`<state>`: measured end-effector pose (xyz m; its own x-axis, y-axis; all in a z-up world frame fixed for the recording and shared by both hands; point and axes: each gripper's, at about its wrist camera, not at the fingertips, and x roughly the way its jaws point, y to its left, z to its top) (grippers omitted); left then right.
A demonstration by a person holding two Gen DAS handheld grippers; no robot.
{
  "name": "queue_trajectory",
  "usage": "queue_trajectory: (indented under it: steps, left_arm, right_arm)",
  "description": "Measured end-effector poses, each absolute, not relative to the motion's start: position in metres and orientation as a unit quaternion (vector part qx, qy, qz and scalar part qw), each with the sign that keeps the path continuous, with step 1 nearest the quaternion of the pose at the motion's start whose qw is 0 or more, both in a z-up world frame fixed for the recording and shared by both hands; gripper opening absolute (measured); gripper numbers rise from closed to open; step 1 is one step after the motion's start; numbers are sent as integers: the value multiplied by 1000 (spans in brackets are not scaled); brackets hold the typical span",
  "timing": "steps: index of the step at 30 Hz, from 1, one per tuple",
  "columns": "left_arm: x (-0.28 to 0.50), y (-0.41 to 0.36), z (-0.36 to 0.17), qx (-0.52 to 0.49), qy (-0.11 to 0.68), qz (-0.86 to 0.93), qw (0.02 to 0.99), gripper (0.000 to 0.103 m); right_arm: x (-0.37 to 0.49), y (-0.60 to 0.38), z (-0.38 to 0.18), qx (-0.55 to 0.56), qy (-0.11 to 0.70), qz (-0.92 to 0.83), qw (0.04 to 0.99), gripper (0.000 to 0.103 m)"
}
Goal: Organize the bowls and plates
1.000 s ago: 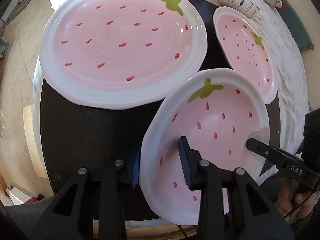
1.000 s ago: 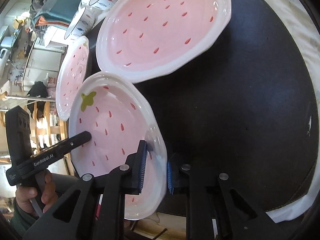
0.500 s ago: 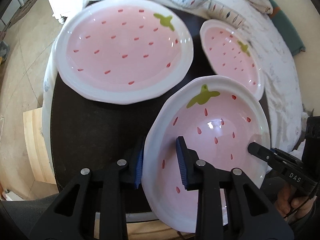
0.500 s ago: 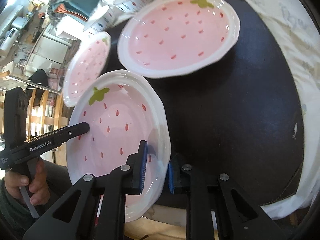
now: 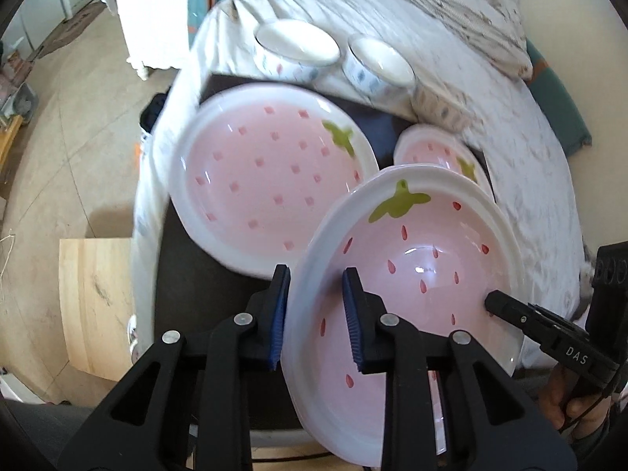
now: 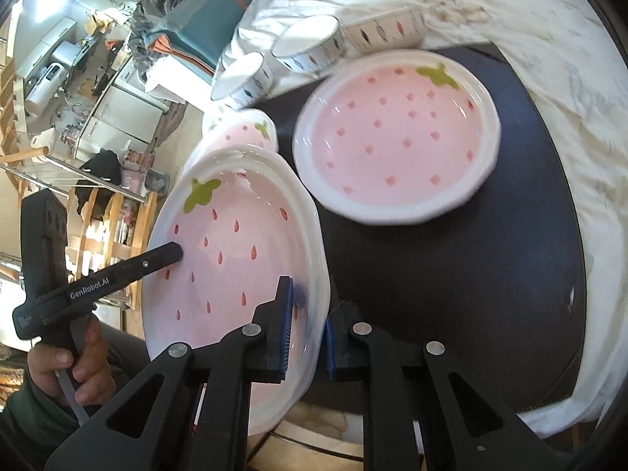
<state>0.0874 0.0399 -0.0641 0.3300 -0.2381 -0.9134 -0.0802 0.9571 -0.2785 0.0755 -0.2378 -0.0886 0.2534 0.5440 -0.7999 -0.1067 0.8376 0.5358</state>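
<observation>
A pink strawberry plate (image 5: 424, 274) hangs tilted above the black mat (image 6: 451, 274), held from both sides. My left gripper (image 5: 314, 286) is shut on its left rim, one blue pad inside and one outside. My right gripper (image 6: 310, 306) pinches the opposite rim (image 6: 314, 259), its jaws closing tighter on it. One finger of each gripper shows in the other's view, resting inside the plate (image 5: 522, 316) (image 6: 157, 259). A larger strawberry plate (image 5: 271, 172) (image 6: 396, 137) and a small one (image 5: 435, 149) (image 6: 243, 133) lie on the mat beyond.
Three white patterned bowls (image 5: 294, 45) (image 5: 378, 59) (image 5: 439, 106) stand on the white cloth behind the mat, one on its side. A hand (image 6: 74, 357) grips the left tool. Floor and a wooden board (image 5: 94, 298) lie past the table's left edge.
Both grippers have risen with the plate, which has come up off the mat. The other plates look smaller and the bowls behind have come into view.
</observation>
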Motion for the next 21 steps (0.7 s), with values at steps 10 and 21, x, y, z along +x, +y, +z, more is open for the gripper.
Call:
queue_trajectory:
  steps: [10,21]
  left_arm:
    - [149,96,-62,-151,570,6,808,23]
    - [196,123,-100,-145,590,43,793,23]
  right_arm:
    - [140,-181,-83,177,574,240,762,15]
    - [197,-137,-113,170,596,243,746,15]
